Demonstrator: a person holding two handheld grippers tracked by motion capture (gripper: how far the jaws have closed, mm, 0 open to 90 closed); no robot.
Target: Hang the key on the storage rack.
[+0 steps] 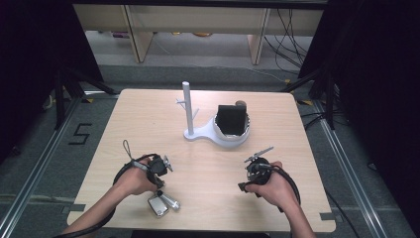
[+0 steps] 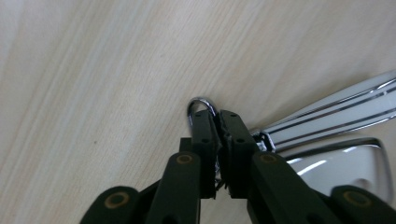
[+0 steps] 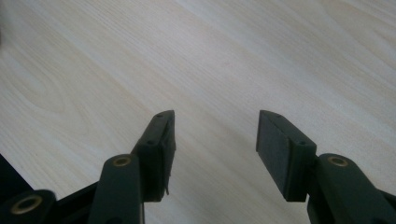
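My left tool has pinched shut on the keyring; right tool idles half-open, so next I'd lift toward the stand.

We see a bunch of shiny metal pieces lying flat on the pale wooden table near its front-left edge: a rounded plate and a slimmer ribbed bar side by side. They hang from a small chrome ring, which stands upright, pinched at its base.
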